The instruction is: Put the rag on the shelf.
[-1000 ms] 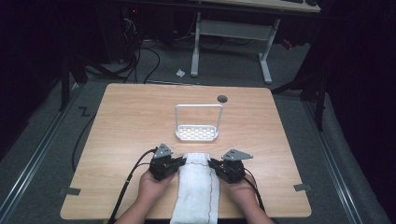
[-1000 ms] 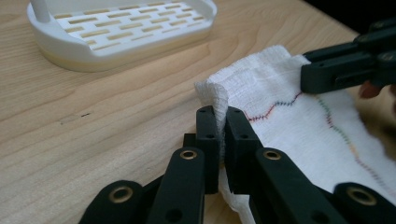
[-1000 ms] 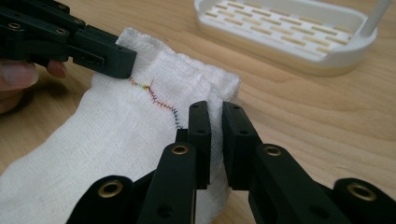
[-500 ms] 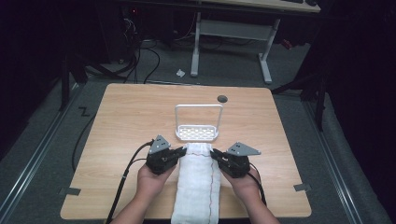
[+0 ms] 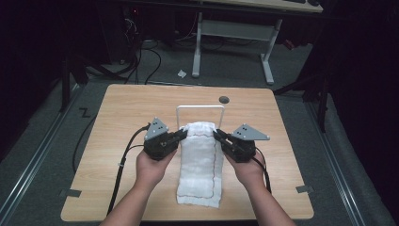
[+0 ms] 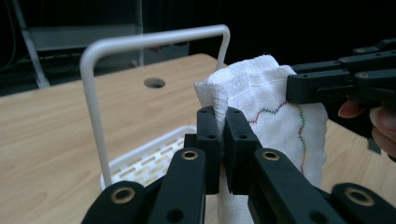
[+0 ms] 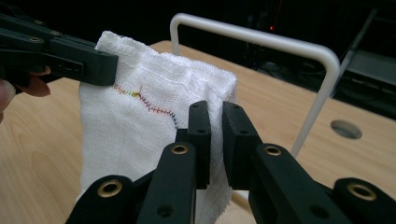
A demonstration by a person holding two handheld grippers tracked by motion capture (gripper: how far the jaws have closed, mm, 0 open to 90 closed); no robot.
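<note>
— Between the two grippers, what is being held up?

— A white woven cloth with a wavy coloured stitch line (image 5: 201,162), lifted by its far end. Its long axis runs from the person toward the far edge of the table; the near end lies on the light wooden tabletop (image 5: 122,113), the far end is raised off it.

— Who has which corner?

— The left gripper (image 5: 180,134) is clamped on the far left corner, jaws pressed together on a fold of the fabric, as the left gripper view makes plain (image 6: 223,140). The right gripper (image 5: 219,136) pinches the far right corner; in its own view (image 7: 214,135) the jaws stand close with cloth between them, a thin gap showing above.

— And what lies ahead of the cloth?

— A white wire rack with an arched handle and a slotted tray base (image 5: 200,108), just beyond the raised edge. The handle's bar runs across the table, square to the cloth's length, and parallel to the edge stretched between the jaws.

— So the move turns on that?

— I judge so: the held edge sits just short of the bar, at about its height, both hands about equally near it. Draping would call for carrying the edge forward and over.

— Anything else?

— A dark round hole in the tabletop (image 5: 224,100), beyond the rack.
</note>
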